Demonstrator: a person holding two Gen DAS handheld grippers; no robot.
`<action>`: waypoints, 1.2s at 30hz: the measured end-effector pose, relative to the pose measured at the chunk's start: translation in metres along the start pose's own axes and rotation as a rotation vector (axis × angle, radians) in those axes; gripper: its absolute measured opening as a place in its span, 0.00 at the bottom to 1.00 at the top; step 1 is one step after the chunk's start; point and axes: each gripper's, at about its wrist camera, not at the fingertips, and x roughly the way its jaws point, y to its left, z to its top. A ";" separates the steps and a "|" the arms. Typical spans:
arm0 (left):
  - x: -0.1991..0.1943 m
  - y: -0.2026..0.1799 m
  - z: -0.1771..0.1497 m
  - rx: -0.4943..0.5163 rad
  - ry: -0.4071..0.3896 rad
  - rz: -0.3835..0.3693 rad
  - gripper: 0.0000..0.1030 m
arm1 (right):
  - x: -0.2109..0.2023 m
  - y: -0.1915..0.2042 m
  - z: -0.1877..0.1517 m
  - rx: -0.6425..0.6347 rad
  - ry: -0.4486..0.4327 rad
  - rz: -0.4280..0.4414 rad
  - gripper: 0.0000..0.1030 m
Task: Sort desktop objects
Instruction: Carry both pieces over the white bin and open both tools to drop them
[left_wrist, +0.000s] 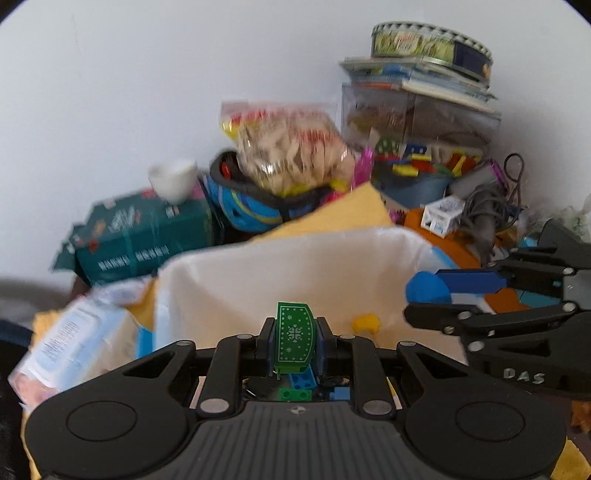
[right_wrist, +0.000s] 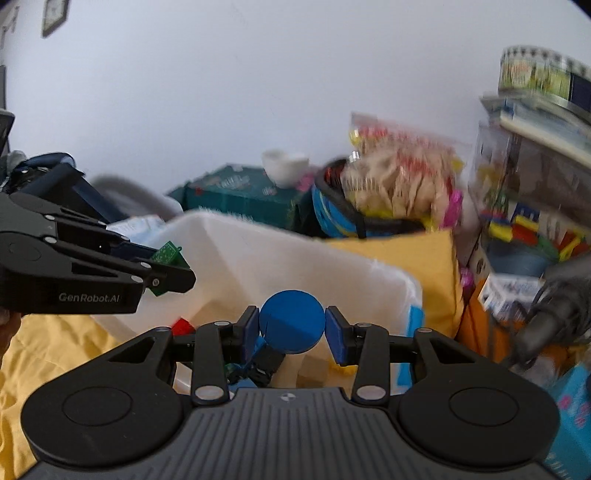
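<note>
Up front, left gripper (left_wrist: 294, 341) clamped nearly shut on a thin green tile (left_wrist: 294, 338) with a white snowflake print, held upright between the pads. Right gripper (right_wrist: 291, 325) partway open, pads pressing either side of a round blue disc (right_wrist: 291, 321). Both held over a white bin (left_wrist: 295, 273), its walls pale and plain; inside, a yellow piece (left_wrist: 366, 323) near the far wall and a red brick (right_wrist: 183, 326) low at the left edge. Below the left gripper, blue and green bricks (left_wrist: 301, 386), though whether inside the bin cannot be told. Behind the bin, a blue bowl-like container (left_wrist: 243, 210) holding a clear snack bag (left_wrist: 291, 147). Further right, a clear box (left_wrist: 421, 125) with colourful bricks at its foot, books and a round tin (left_wrist: 432, 44) stacked on top. Left of the bowl, a white cup (left_wrist: 173, 179) standing on a green carton (left_wrist: 136, 236). Yellow cloth (right_wrist: 48, 354) spread beneath.
</note>
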 end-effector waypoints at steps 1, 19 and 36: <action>0.007 0.000 -0.003 -0.004 0.018 -0.002 0.23 | 0.008 -0.001 -0.003 0.012 0.023 0.001 0.42; -0.037 -0.037 -0.007 0.117 -0.081 0.273 0.76 | -0.017 -0.007 -0.011 0.045 0.045 -0.045 0.67; -0.057 -0.062 0.016 0.094 -0.024 0.302 0.77 | -0.015 -0.009 -0.002 0.034 0.130 -0.036 0.70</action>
